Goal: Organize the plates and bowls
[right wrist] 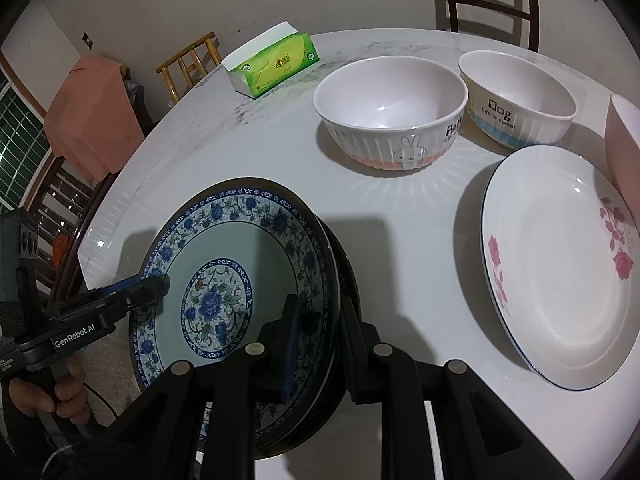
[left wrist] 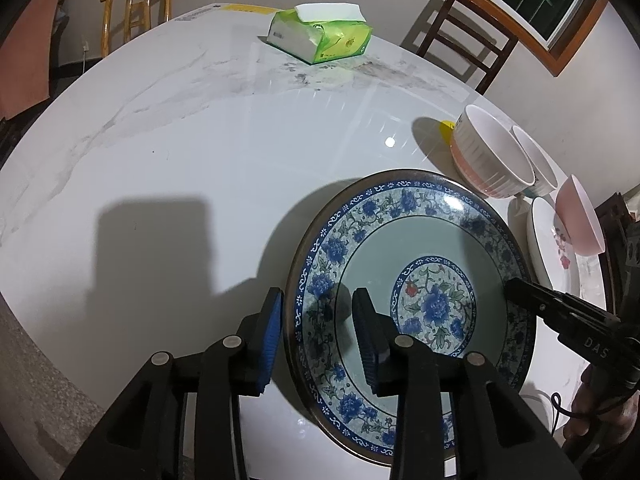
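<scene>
A blue floral plate lies near the table's front edge, on top of a dark-rimmed plate that shows only at its right side. My left gripper straddles the floral plate's left rim with a gap between pads and rim, so it is open; it also shows as the left gripper in the right wrist view. My right gripper is shut on the plate's right rim. A rabbit bowl, a dog bowl, a pink bowl and a white rose plate stand to the right.
A green tissue pack sits at the far side of the white marble table. Wooden chairs stand behind the table. A person's hand holds the left gripper's handle by the near table edge.
</scene>
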